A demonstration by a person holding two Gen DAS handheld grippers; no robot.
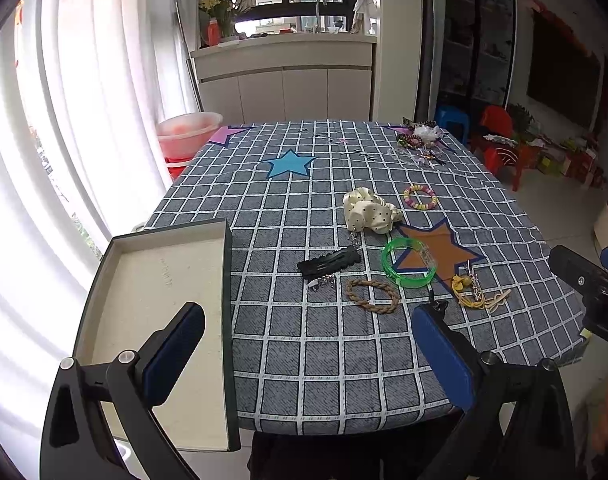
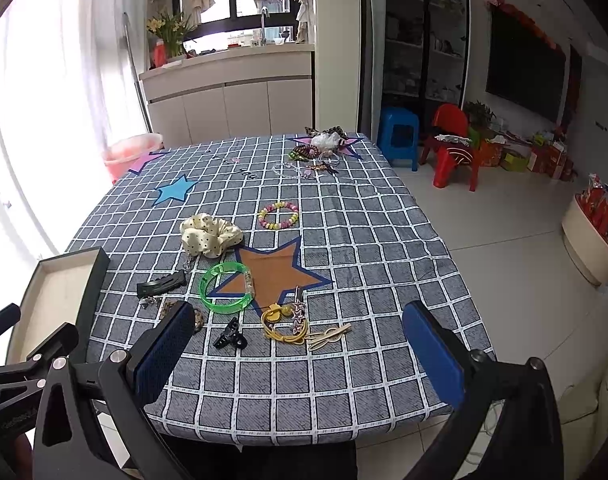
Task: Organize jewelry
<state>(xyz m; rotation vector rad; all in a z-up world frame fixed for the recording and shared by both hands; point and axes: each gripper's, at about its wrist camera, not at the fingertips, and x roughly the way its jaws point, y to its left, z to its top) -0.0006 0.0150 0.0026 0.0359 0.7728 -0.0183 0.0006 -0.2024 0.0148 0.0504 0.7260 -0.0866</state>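
Jewelry lies scattered on a checked tablecloth: a green bangle (image 1: 409, 263) (image 2: 227, 287), a braided brown bracelet (image 1: 371, 295), a black hair clip (image 1: 329, 262) (image 2: 161, 283), a dotted cream scrunchie (image 1: 369, 210) (image 2: 209, 233), a beaded bracelet (image 1: 421, 197) (image 2: 279, 215), a black claw clip (image 2: 229, 336) and yellow cords with a silver pin (image 1: 473, 288) (image 2: 288, 322). An empty beige tray (image 1: 160, 320) (image 2: 52, 300) sits at the table's left edge. My left gripper (image 1: 308, 352) hangs open above the near table, partly over the tray. My right gripper (image 2: 300, 356) is open, with nothing in it, over the front edge.
More jewelry is piled at the far right corner (image 1: 420, 140) (image 2: 320, 150). A pink basin (image 1: 188, 130) stands beyond the table on the left. A blue stool (image 2: 400, 136) and a red chair (image 2: 452, 148) stand on the floor to the right.
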